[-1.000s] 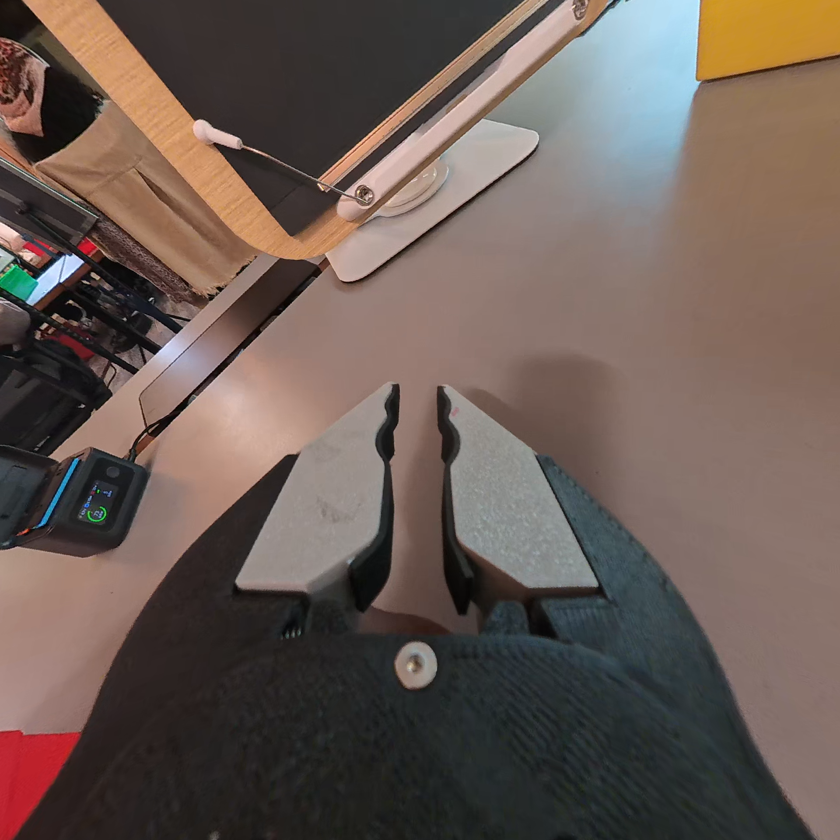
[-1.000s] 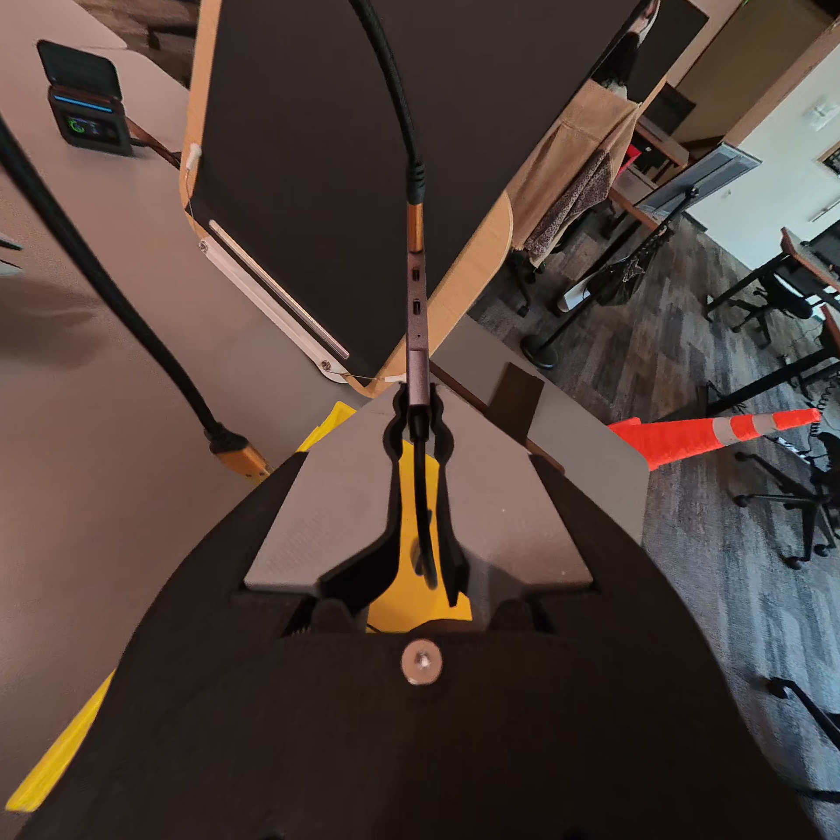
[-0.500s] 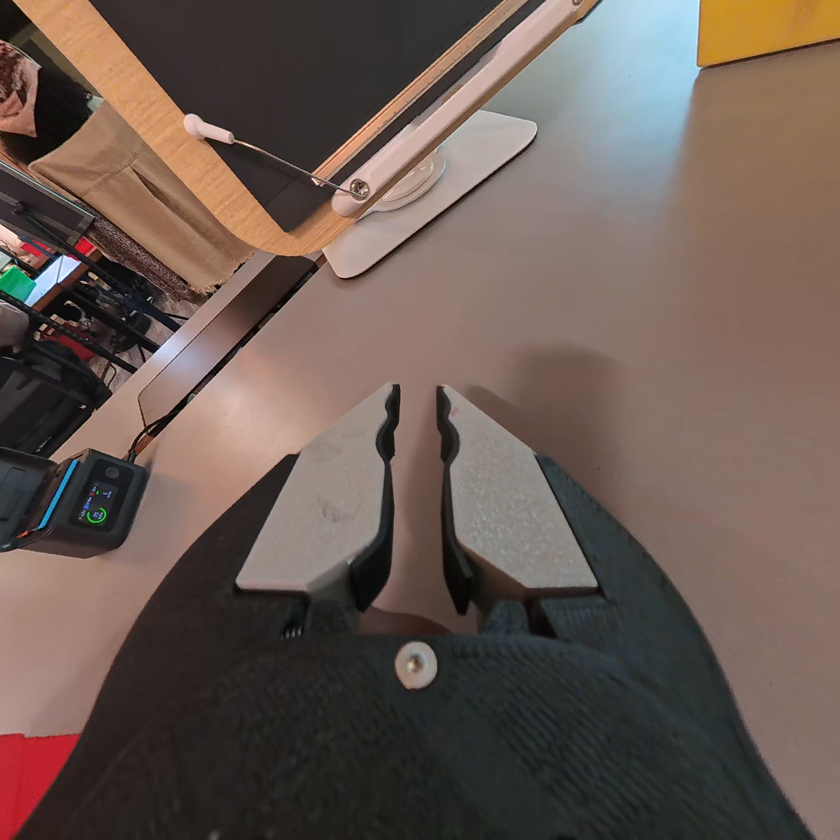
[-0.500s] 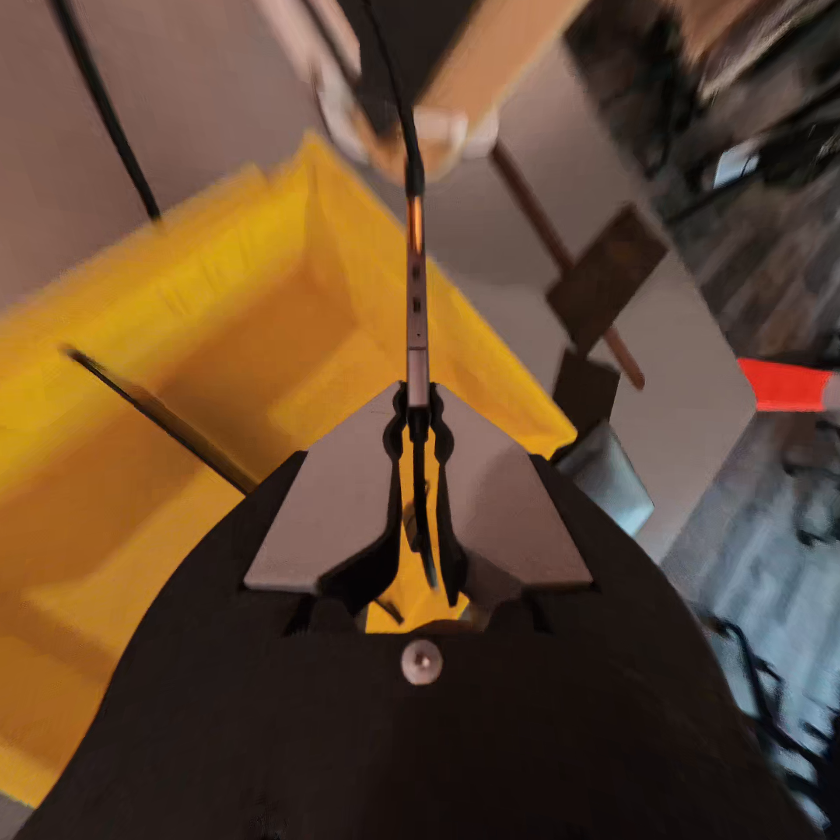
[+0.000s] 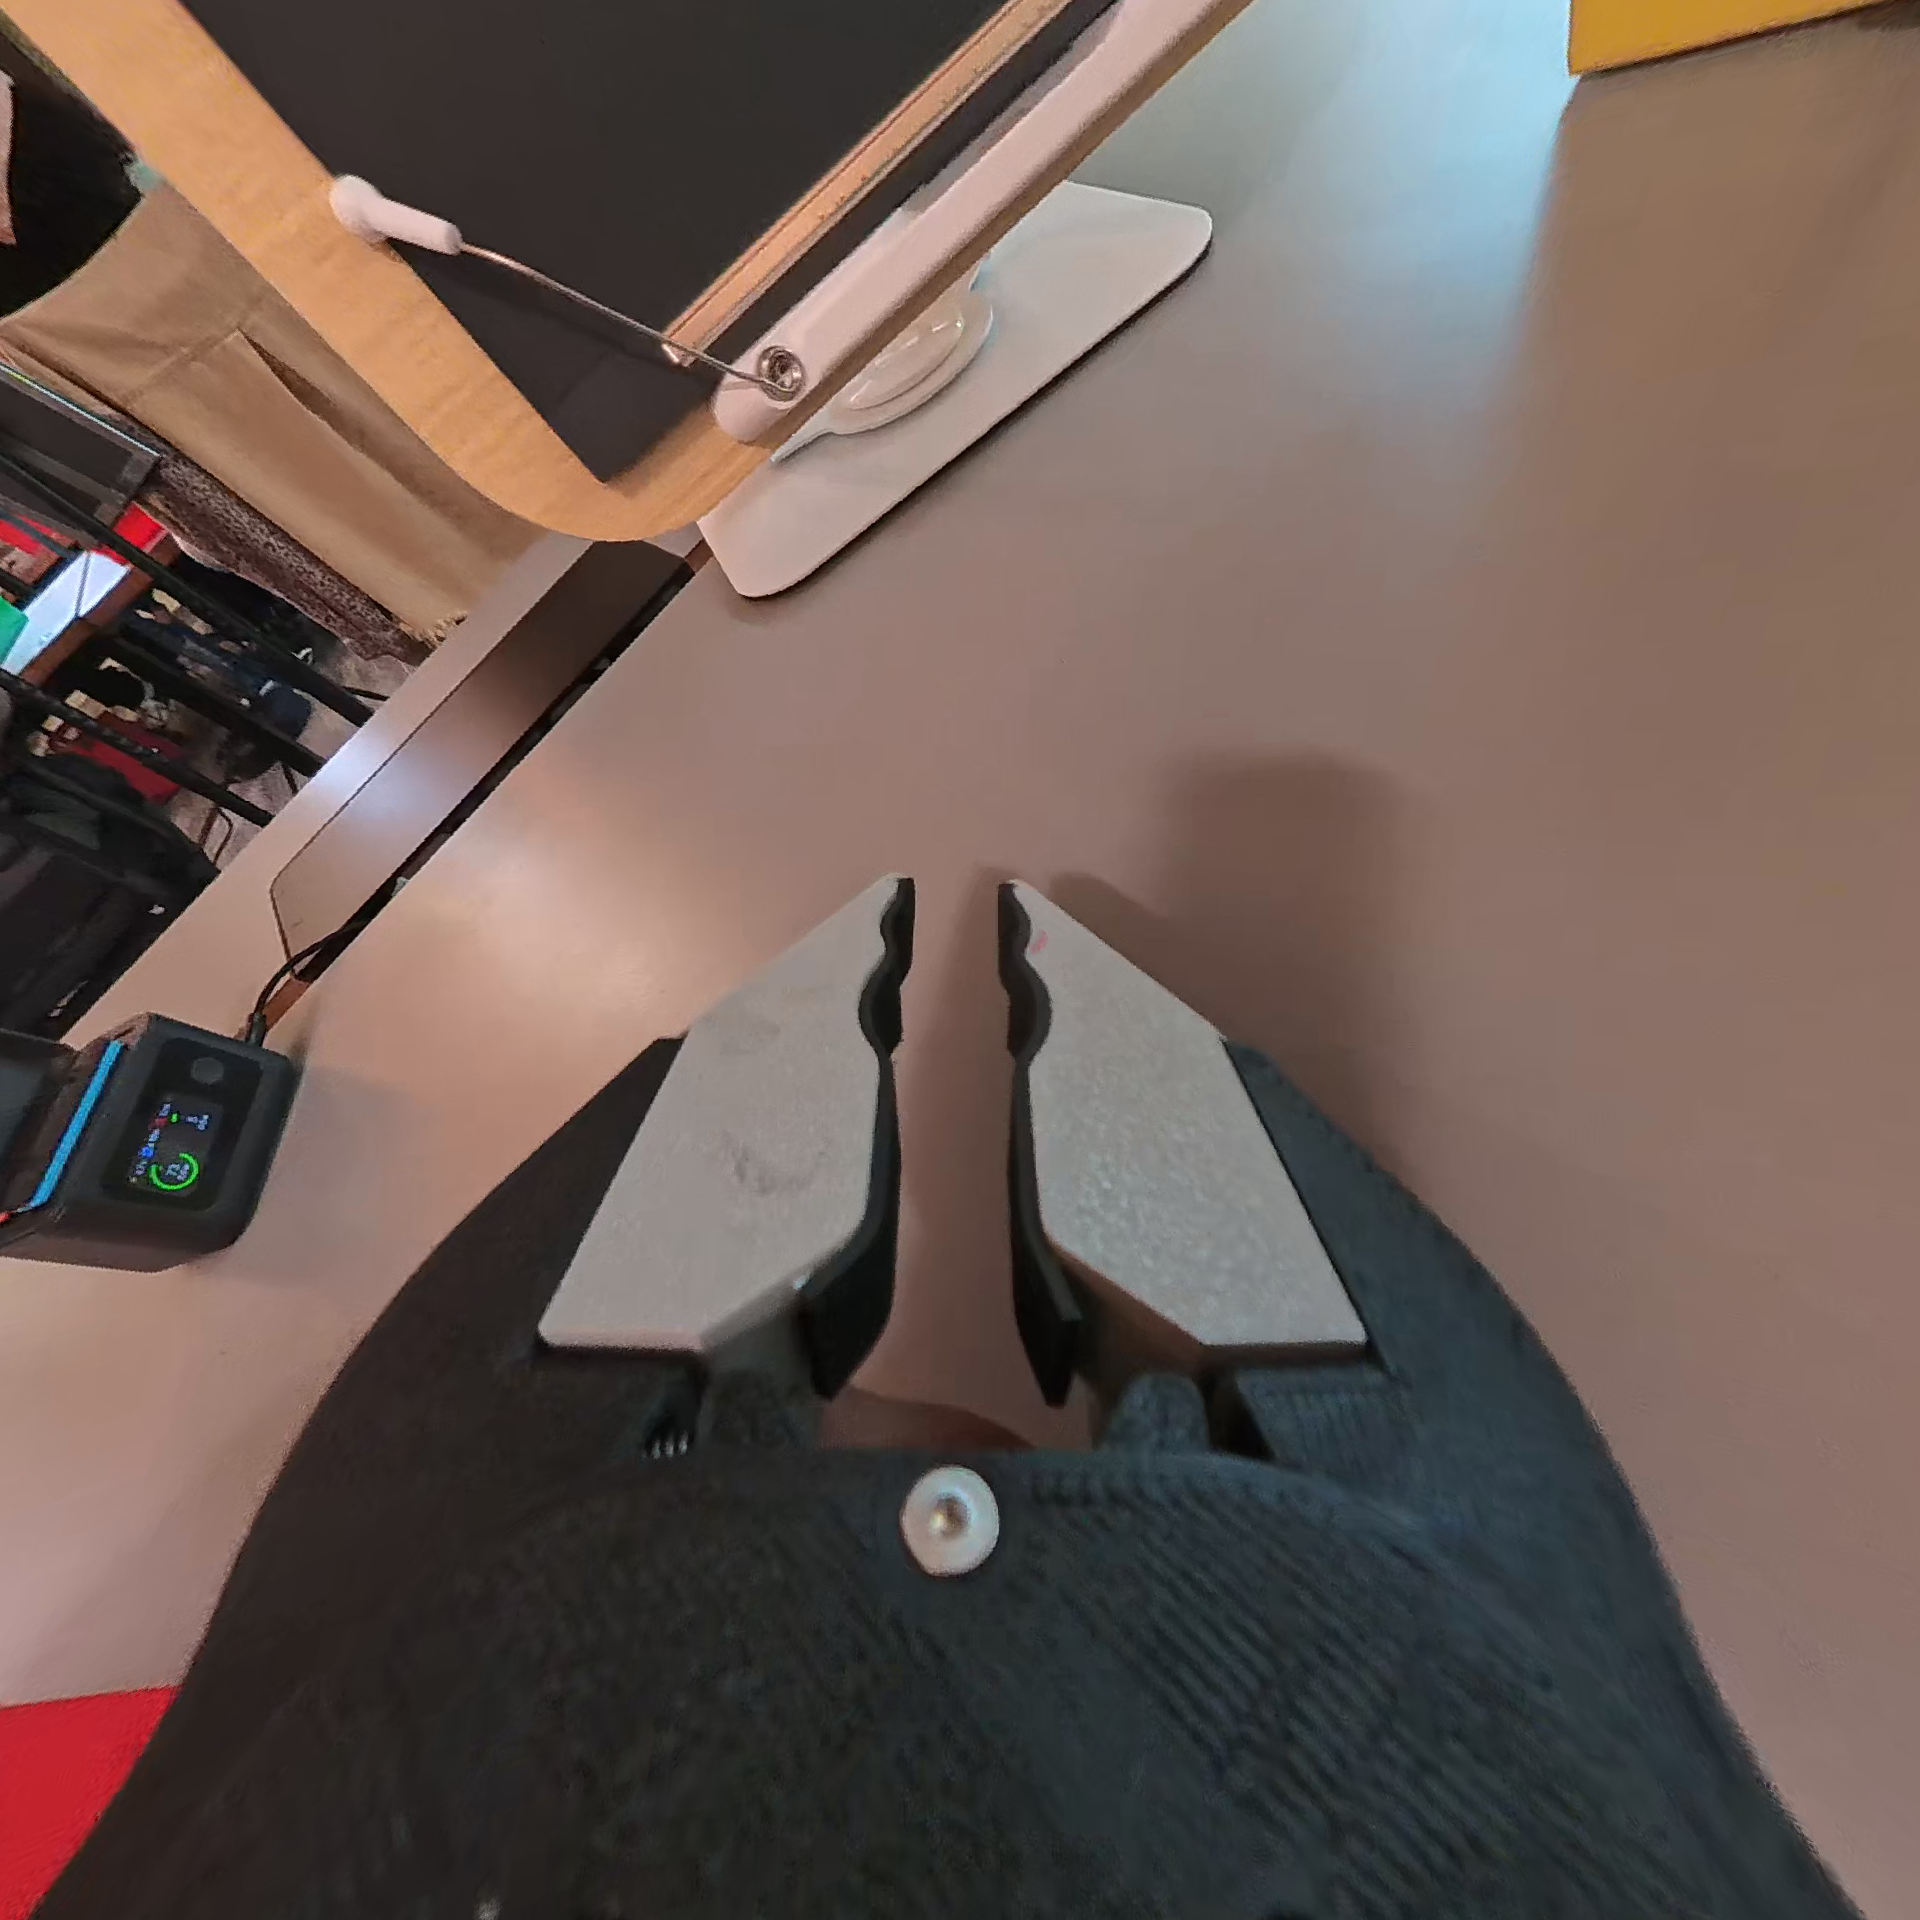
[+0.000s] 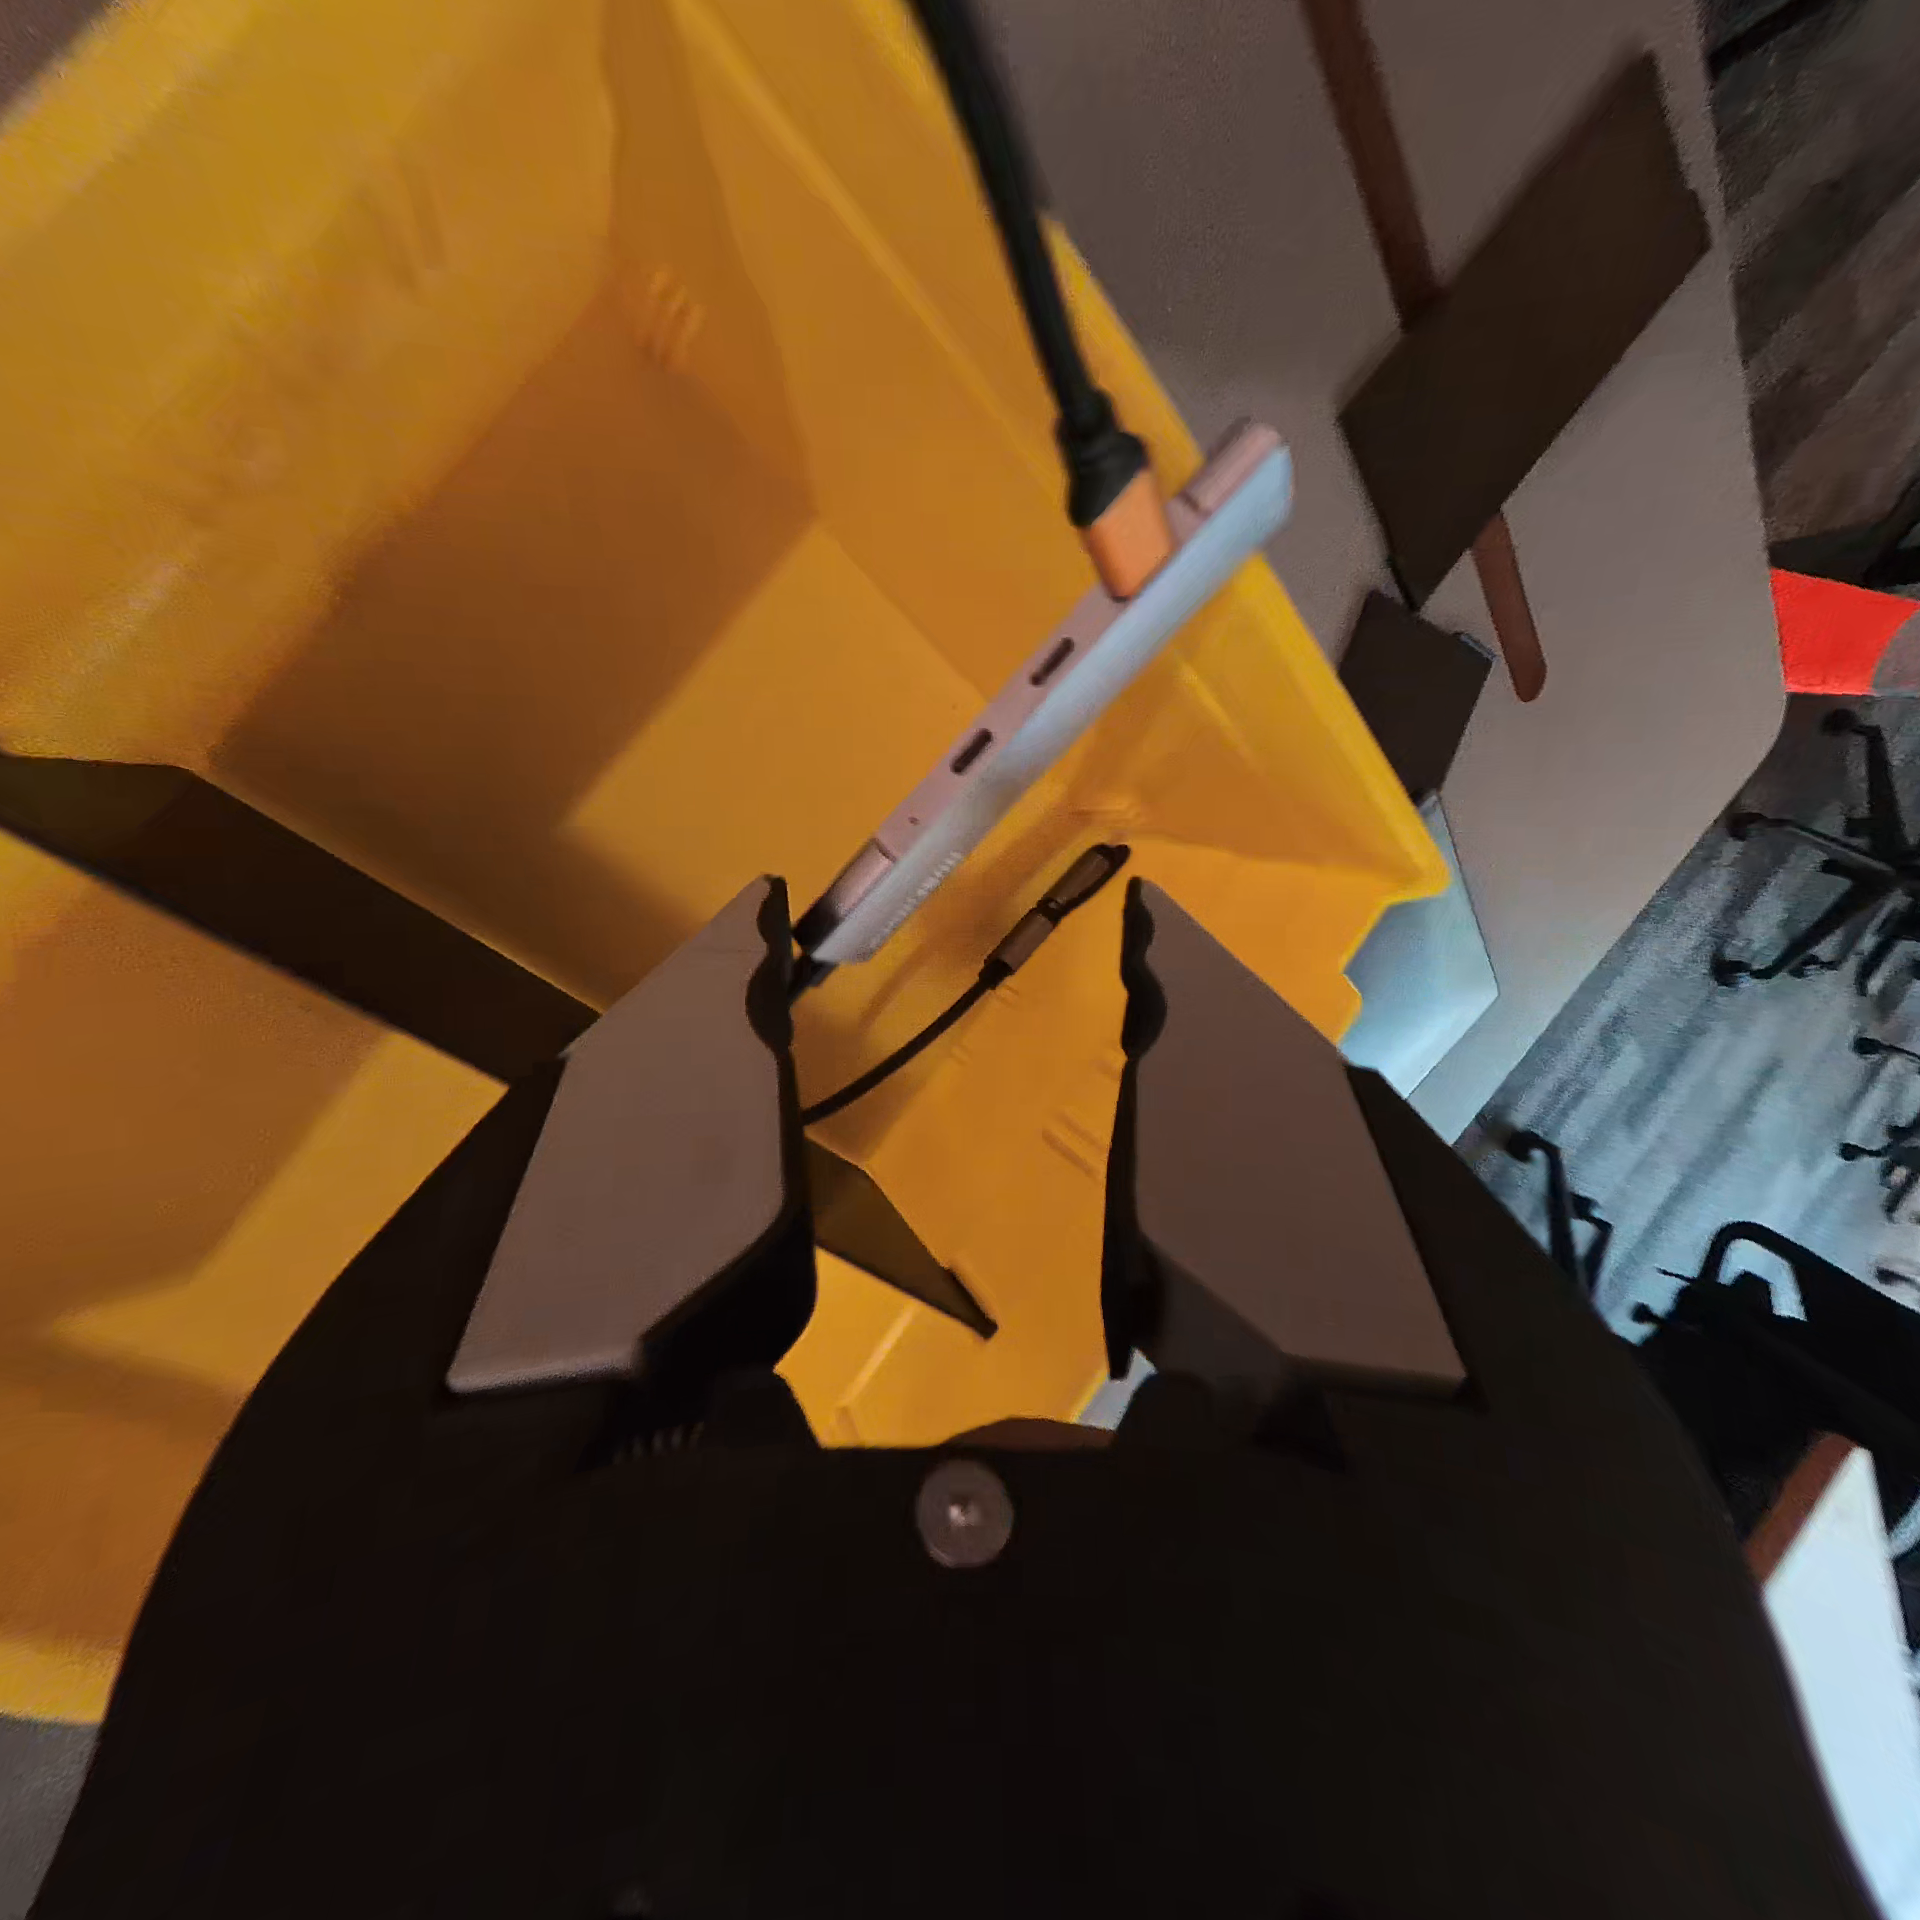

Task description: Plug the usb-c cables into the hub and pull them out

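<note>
In the right wrist view, my right gripper [image 6: 948,904] is open over a yellow bin [image 6: 416,520]. The slim silver hub [image 6: 1039,707] lies slantwise just beyond the fingertips, its near end against the left fingertip [image 6: 764,935]; I cannot tell whether it hangs or rests. A black cable with an orange plug [image 6: 1122,530] is plugged into its far end. The hub's own short cable and plug [image 6: 1060,904] lie between the fingertips. My left gripper [image 5: 956,904] hovers low over the brown table [image 5: 1455,831], jaws a narrow gap apart, empty.
A wood-framed dark panel on a white base [image 5: 987,343] stands ahead of the left gripper. A black device with a small lit screen [image 5: 177,1143] sits at the left table edge. A black divider [image 6: 260,883] crosses the bin. An orange cone [image 6: 1839,634] and chairs are on the floor at right. About 45 cm separates my left fingertips from my right.
The right gripper swung down over the yellow bin and opened, letting go of the hub, which now tilts off to the right. The left gripper barely moved.
</note>
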Demonstrator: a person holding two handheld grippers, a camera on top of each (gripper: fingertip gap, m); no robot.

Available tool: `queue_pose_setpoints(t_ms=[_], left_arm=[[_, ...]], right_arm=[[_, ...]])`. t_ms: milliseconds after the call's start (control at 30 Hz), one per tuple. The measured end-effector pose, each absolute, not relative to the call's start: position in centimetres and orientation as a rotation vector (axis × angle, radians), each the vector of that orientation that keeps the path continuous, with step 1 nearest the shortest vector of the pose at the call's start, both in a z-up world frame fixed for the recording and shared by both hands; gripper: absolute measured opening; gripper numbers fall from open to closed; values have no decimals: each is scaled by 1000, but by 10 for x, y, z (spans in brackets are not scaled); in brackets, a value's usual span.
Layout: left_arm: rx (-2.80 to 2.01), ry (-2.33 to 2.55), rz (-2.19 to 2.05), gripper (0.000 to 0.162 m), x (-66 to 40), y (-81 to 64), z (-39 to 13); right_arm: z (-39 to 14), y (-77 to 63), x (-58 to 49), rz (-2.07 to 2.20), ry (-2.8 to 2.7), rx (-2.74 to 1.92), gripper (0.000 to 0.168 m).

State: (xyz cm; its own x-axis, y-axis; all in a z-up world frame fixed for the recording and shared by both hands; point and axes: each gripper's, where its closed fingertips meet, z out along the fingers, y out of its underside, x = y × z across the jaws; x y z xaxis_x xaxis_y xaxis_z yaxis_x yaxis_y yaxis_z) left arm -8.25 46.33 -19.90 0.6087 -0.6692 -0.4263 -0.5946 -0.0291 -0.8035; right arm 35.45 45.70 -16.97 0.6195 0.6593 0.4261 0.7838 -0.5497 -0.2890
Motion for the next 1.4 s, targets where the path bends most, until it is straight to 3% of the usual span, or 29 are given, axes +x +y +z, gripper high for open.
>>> queue_pose_setpoints(t_ms=[233, 467, 600, 700, 933, 1033, 1100, 1233, 1400], left_arm=[[-1696, 1081, -68, 14, -79, 460, -202], [-1709, 1069, -77, 14, -81, 462, -202], [-1709, 1078, -63, 14, -81, 462, -204], [-1714, 1073, -65, 13, -82, 462, -203], [-1704, 1090, -59, 14, -80, 460, -202], [-1701, 1088, -64, 13, -79, 459, -201], [-1702, 1085, -68, 13, -79, 459, -200], [-1708, 1086, -66, 14, -80, 460, -202], [-1711, 1092, -62, 14, -80, 460, -204]], right_arm=[[-129, 456, 344, -294, -1024, -2306, 62], [-104, 447, 239, -50, -1224, -2081, 57], [-113, 437, 192, -101, -1382, -2058, 50], [-127, 427, 175, -149, -1432, -2128, 29], [-175, 421, 175, -166, -1300, -2432, 29], [-189, 428, 184, -266, -1278, -2458, 4], [-190, 425, 178, -218, -1279, -2478, 2], [-166, 424, 180, -214, -1281, -2427, 1], [-91, 437, 206, -116, -1065, -2313, 3]])
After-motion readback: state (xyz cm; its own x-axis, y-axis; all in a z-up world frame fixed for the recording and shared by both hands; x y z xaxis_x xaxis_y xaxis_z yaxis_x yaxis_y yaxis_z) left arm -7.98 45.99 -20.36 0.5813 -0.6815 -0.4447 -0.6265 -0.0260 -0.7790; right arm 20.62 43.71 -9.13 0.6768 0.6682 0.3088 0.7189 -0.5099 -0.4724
